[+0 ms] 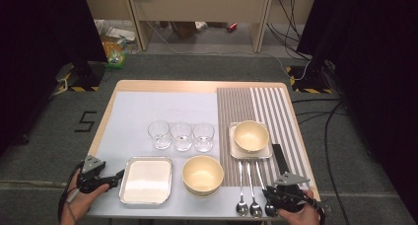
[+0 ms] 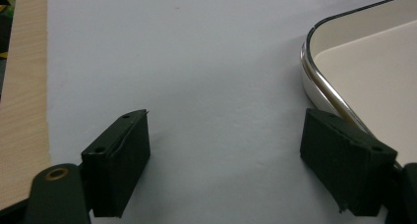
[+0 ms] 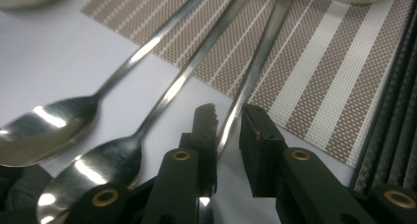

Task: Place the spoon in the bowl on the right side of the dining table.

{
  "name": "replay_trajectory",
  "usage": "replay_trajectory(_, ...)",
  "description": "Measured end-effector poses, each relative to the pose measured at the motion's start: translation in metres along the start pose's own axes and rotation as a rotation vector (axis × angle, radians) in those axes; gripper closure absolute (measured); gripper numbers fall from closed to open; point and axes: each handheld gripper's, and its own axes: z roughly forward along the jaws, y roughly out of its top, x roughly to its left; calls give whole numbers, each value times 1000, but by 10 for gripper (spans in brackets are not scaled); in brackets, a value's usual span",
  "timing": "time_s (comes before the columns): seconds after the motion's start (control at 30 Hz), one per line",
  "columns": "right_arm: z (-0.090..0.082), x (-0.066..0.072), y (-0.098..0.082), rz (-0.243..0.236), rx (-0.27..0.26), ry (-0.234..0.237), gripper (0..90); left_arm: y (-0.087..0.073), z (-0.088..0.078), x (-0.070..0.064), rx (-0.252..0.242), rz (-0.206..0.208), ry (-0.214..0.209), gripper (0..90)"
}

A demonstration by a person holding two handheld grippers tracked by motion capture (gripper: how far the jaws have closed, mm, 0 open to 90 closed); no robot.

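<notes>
Right gripper view: spoon handle point(image 3: 251, 71) between narrowly parted right gripper point(image 3: 227, 117) jaws.

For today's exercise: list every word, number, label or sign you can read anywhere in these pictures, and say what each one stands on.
"5": a black figure marked on the grey floor, left of the table.
The yellow-and-black striped hazard tape on the stand bases carries no words.
The packaging on the floor beyond the table is too small and blurred to read.
The glasses, bowls, trays, spoons and placemat bear no readable text.
</notes>
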Motion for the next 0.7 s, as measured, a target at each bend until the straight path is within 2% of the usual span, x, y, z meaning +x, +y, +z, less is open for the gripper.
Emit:
replay_trajectory(0.17,1,7,0,-33,9,-45,786,0,0,0,-2,1,4,180)
replay_trajectory(0.2,1,7,1,-46,13,-40,820,0,0,0,-1,1,3,179)
replay_trajectory(0.27,1,7,3,-50,27,-29,827,0,0,0,-1,1,4,180)
replay_trajectory(0.5,-4,-9,6,20,23,59,866,0,0,0,-1,0,3,180)
replay_trajectory(0.57,-4,-11,6,26,24,66,869,0,0,0,2,0,-1,180)
replay_trajectory(0.67,-6,-20,8,63,28,108,877,0,0,-1,-4,2,4,181)
replay_trajectory(0.7,-6,-20,8,63,28,108,877,0,0,-1,-4,2,4,181)
